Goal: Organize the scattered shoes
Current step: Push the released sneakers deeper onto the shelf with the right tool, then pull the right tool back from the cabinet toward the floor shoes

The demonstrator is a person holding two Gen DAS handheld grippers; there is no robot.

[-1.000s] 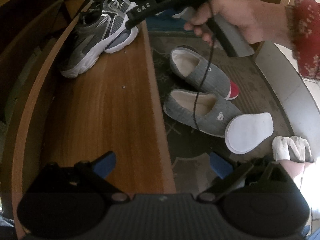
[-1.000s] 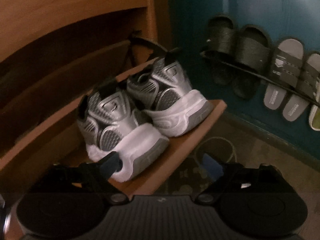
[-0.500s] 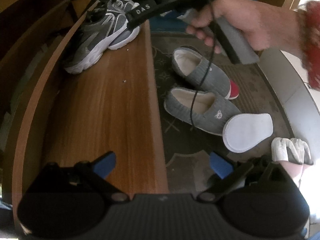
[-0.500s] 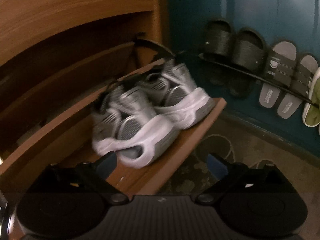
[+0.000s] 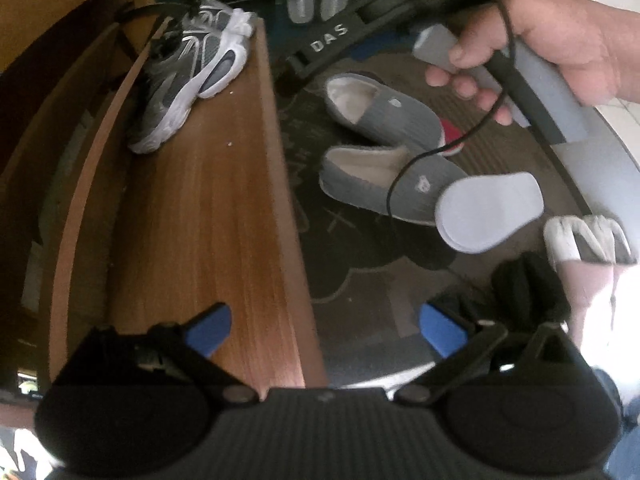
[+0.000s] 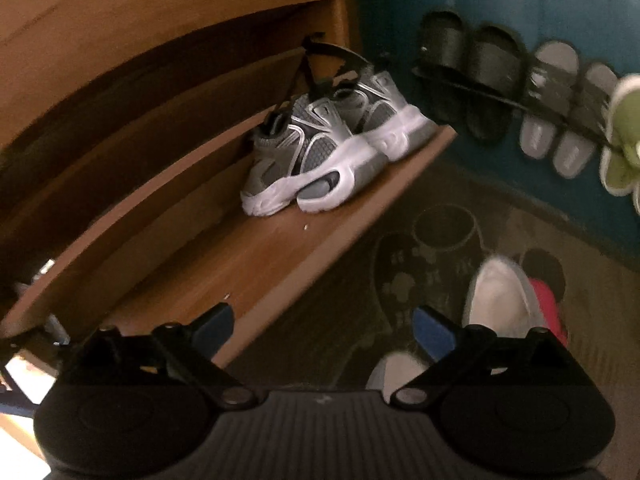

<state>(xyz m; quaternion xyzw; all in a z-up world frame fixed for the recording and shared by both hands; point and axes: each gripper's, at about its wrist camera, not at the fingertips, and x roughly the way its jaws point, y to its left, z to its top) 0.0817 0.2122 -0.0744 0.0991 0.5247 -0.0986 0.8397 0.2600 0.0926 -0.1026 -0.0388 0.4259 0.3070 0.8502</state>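
Grey sneakers point(image 6: 328, 152) paired on wooden shelf point(image 5: 208, 216); grey slippers point(image 5: 384, 152) on floor mat point(image 5: 360, 272); left tongs point(image 5: 326, 330) spread empty, right tongs point(image 6: 322, 330) spread empty

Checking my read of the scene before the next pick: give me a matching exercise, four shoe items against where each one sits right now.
Items:
1. grey-and-white sneakers
2. grey slippers
3. black slides
4. white insole

Places:
A. hung on the rail on the blue wall
B. on the wooden shelf, at its far end
C. on the dark floor mat beside the shelf
D. overlapping the toe of the nearer grey slipper

Pairs: 1-B, 2-C, 3-A, 4-D
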